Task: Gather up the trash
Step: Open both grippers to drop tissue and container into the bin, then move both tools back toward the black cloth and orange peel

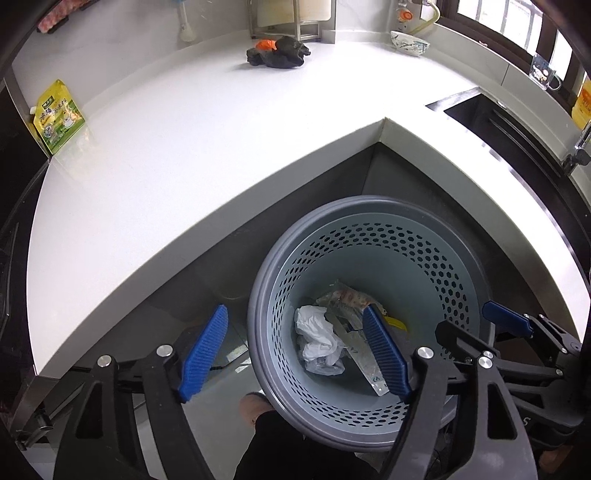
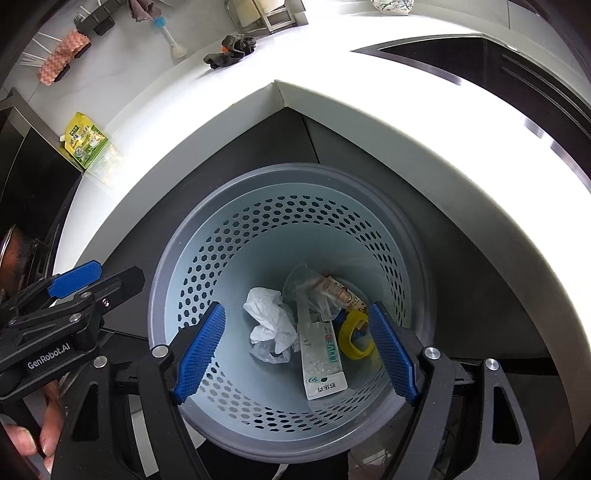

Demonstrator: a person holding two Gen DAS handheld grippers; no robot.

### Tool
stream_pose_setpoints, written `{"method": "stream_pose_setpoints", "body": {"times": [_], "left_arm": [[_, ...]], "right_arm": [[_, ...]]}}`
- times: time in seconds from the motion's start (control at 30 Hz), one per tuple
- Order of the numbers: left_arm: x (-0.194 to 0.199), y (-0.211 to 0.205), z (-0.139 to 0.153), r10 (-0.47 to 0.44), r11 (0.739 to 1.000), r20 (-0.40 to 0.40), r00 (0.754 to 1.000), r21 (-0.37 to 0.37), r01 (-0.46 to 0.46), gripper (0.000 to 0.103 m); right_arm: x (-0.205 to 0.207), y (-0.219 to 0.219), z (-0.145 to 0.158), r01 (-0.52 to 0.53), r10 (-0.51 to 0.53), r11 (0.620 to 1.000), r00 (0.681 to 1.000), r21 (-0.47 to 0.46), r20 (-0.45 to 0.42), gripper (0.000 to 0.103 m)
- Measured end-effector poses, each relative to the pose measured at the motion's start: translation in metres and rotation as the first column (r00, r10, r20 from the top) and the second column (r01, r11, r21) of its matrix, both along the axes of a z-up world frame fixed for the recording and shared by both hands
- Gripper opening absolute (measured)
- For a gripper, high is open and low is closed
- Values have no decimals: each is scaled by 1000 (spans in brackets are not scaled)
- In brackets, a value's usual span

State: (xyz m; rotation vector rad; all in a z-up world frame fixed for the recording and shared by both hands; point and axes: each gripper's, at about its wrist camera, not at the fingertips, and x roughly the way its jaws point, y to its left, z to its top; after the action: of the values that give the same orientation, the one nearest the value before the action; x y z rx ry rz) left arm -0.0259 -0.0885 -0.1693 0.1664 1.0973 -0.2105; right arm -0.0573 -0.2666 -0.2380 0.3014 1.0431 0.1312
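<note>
A grey perforated waste bin (image 1: 406,251) (image 2: 236,243) stands on the floor in the inner corner of the white counter (image 1: 184,147). In it lie a crumpled white bag (image 1: 317,332) (image 2: 269,314), a long white sachet (image 2: 323,354), clear wrappers (image 2: 314,288) and a yellow ring (image 2: 356,334). My left gripper (image 1: 295,350) hangs open and empty above the bin's left rim. My right gripper (image 2: 295,350) is open and empty over the bin's mouth. A green-yellow pouch (image 1: 59,118) (image 2: 86,140) stands at the counter's left end.
A dark cloth with something orange (image 1: 280,53) (image 2: 231,50) lies at the back of the counter below a metal rack (image 1: 291,18). A crumpled white packet (image 1: 410,42) sits near the sink (image 1: 498,122). A yellow bottle (image 1: 583,103) stands by the window. A hand (image 2: 33,435) holds the left gripper.
</note>
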Motion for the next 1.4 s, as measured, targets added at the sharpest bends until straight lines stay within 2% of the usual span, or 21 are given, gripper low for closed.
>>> {"method": "stream_pose_setpoints", "body": {"times": [0.1, 0.2, 0.33, 0.53, 0.73, 0.93, 1.17, 1.4], "left_arm": [[0, 1, 13, 6, 1000, 16, 1000, -4, -6, 75], [-1, 2, 28, 12, 1000, 36, 999, -17, -12, 83], [-4, 2, 50, 20, 999, 74, 997, -30, -18, 85], [-2, 2, 84, 36, 998, 147, 988, -59, -28, 95], [4, 5, 112, 51, 997, 197, 979, -65, -38, 95], [13, 13, 133, 51, 998, 248, 968, -56, -39, 97], [51, 33, 147, 59, 997, 281, 958, -68, -41, 97], [122, 52, 149, 33, 997, 293, 956, -72, -13, 97]], "right_arm": [[-5, 1, 11, -5, 5, 1000, 1000, -7, 17, 76], [-9, -2, 22, -5, 5, 1000, 1000, 3, 28, 76], [-14, -5, 40, -20, 21, 1000, 999, -7, 48, 76], [-21, -17, 76, -8, 12, 999, 992, -33, 122, 79], [-17, -26, 112, 6, 9, 998, 974, -66, 224, 83], [3, -27, 129, 18, 1, 998, 961, -68, 276, 84], [39, -12, 142, 23, -1, 997, 954, -68, 301, 84], [104, 9, 151, 68, -43, 995, 947, -68, 317, 84]]}}
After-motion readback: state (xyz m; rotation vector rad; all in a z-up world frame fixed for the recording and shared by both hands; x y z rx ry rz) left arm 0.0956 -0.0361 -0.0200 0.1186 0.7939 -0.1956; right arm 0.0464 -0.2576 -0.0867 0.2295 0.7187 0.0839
